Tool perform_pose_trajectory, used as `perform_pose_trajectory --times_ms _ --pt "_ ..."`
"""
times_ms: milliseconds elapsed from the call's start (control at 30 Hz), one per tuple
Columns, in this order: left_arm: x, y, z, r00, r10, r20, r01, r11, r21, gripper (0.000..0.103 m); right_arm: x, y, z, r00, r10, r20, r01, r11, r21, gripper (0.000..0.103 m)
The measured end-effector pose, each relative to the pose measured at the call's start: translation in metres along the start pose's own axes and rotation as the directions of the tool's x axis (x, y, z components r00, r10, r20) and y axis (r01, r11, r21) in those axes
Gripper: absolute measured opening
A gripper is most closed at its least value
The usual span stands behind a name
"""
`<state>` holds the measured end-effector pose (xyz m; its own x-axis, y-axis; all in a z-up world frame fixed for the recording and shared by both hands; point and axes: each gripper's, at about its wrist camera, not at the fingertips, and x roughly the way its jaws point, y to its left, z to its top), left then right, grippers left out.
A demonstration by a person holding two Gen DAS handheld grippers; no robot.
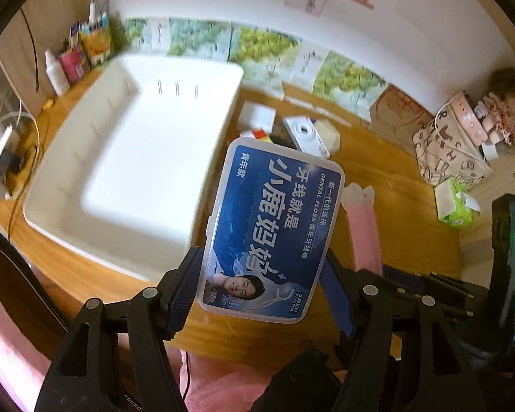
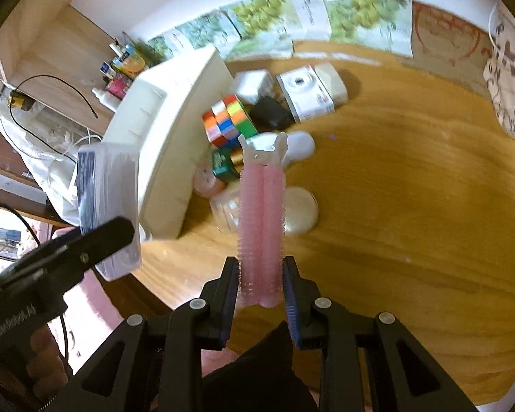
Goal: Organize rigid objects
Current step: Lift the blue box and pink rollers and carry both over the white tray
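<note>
Left tool [image 1: 261, 292] clamping box [image 1: 271, 230] labelled "DENTAL FLOSS"

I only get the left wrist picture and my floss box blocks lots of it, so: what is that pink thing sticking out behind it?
Observer: A clip with two fuzzy pink rollers, shut in the right gripper.
Operator: What is hiding behind my box?
Observer: A colourful cube, right beside the white bin.
Operator: Anything else by the cube?
Observer: A green pack lies next to it, on the side nearer the clip.
</note>
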<state>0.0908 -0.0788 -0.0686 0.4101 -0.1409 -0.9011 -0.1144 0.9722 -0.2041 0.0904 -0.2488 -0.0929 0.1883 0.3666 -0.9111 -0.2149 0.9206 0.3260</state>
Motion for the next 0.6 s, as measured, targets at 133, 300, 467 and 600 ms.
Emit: perform_pose_trajectory --times_ms 133,300,467,600 --pt "-0.009 0.015 0.012 0.997 -0.015 0.076 0.012 0.999 0.032 0.07 -0.005 0.02 0.007 0.998 0.006 0.063 -0.005 1.0 -0.015 0.026" --pt "-0.013 0.035 0.022 0.989 -0.018 0.148 0.01 0.998 0.055 0.07 -0.007 0.041 0.014 0.992 0.019 0.123 -0.015 0.999 -0.031 0.026" --pt "-0.019 0.063 0.032 0.976 -0.061 0.207 0.053 0.998 0.043 0.07 -0.007 0.07 0.022 0.983 0.028 0.179 -0.015 0.997 -0.077 0.026" --pt "-0.024 0.083 0.04 0.962 -0.074 0.262 0.063 0.997 0.05 0.07 -0.002 0.092 0.031 0.978 0.03 0.205 -0.01 0.995 -0.1 0.026"
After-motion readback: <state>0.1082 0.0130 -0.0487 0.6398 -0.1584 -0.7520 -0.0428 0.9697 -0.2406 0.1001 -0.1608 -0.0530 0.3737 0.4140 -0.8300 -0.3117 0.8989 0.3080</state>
